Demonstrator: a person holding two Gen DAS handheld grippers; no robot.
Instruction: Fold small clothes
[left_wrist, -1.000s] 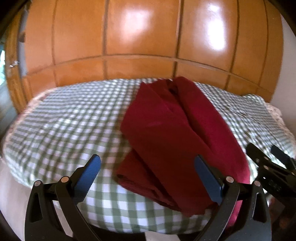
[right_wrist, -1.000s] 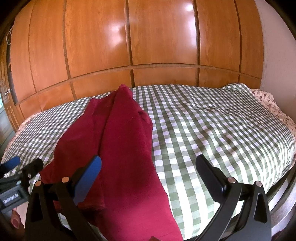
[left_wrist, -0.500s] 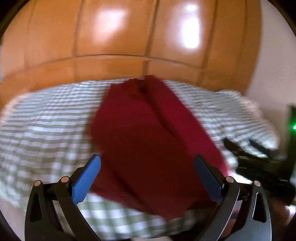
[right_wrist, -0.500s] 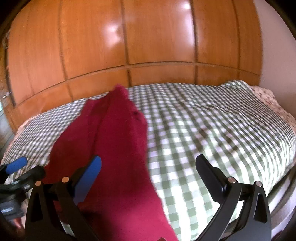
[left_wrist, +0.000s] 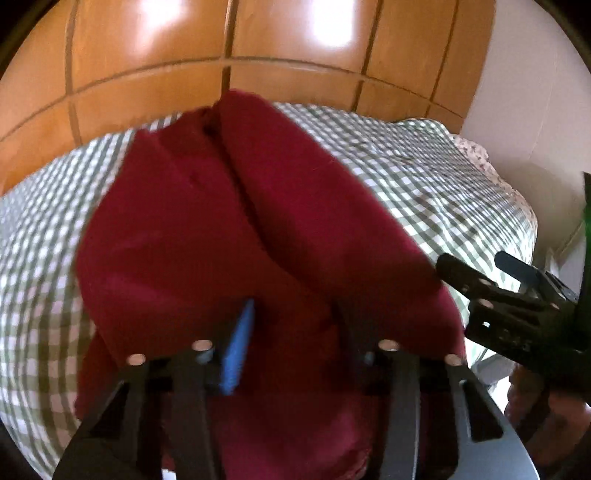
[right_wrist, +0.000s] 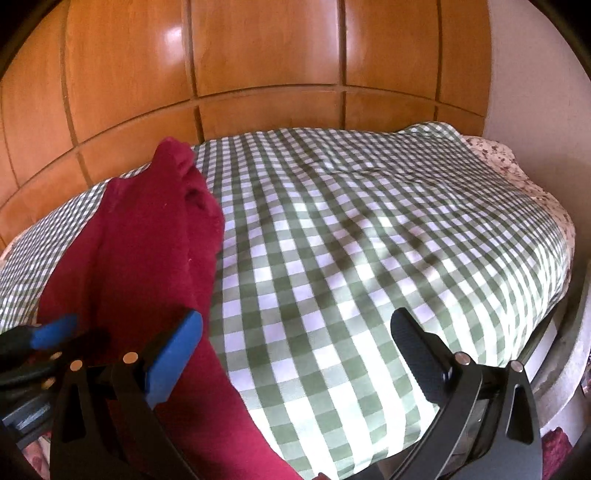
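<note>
Maroon garment (left_wrist: 229, 229), lengthwise-folded, rumpled

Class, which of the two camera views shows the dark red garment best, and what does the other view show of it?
The left wrist view: the dark red garment fills the centre, both folded halves and the crease between them visible, though slightly blurred. The right wrist view shows only its right-hand part, running down the picture's left side.
</note>
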